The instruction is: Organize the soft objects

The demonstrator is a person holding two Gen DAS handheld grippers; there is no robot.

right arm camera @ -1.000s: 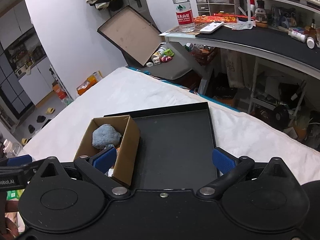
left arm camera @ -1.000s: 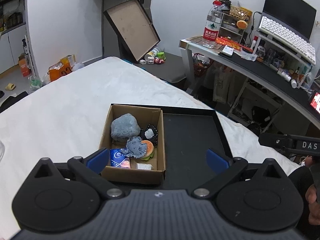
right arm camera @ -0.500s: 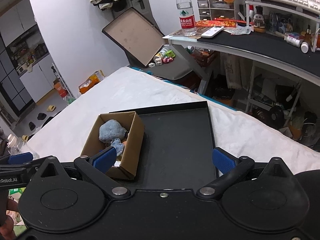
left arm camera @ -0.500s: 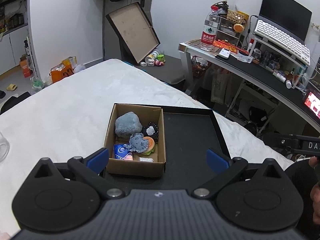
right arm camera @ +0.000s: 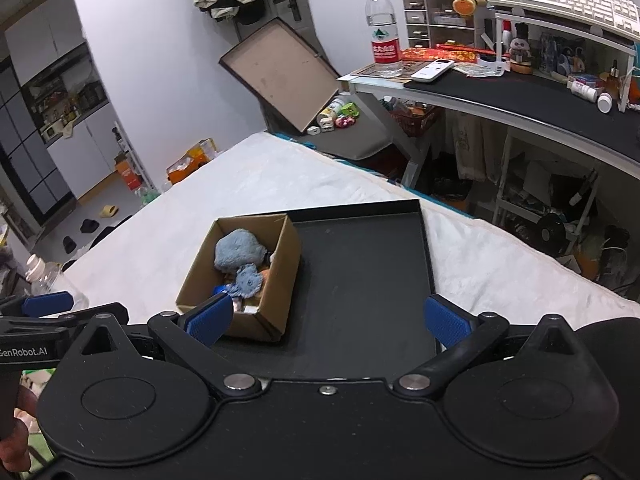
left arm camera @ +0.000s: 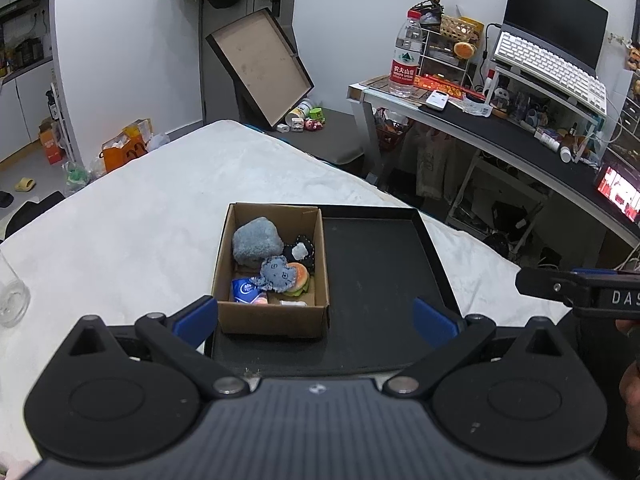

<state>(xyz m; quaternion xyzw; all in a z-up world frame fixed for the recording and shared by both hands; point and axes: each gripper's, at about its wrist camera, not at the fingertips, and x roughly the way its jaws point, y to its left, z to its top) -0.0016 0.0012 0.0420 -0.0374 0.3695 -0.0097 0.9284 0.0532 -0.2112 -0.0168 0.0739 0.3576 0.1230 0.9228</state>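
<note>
A brown cardboard box (left arm camera: 272, 322) (right arm camera: 280, 276) stands at the left end of a black tray (left arm camera: 380, 280) (right arm camera: 360, 280) on the white bed. Inside it lie a grey-blue plush lump (left arm camera: 256, 242) (right arm camera: 236, 250), a small blue-grey plush figure (left arm camera: 276, 274) (right arm camera: 248, 280), a toy burger (left arm camera: 298, 278), a dark pouch (left arm camera: 300, 250) and a blue packet (left arm camera: 244, 290). My left gripper (left arm camera: 316, 316) hangs open above the box's near side, empty. My right gripper (right arm camera: 326, 318) is open over the tray, with nothing between its fingers.
The white bed (left arm camera: 140, 220) spreads left and behind the tray. A clear glass (left arm camera: 12, 298) stands at the bed's left edge; a plastic bottle (right arm camera: 40, 276) shows there too. A cluttered desk (left arm camera: 520, 132) with a water bottle (left arm camera: 404, 60) stands beyond. An open flat box (left arm camera: 260, 64) leans behind.
Both grippers have drawn back and risen from the box and tray, so these look smaller and farther. The box's contents have not moved. Both stay open.
</note>
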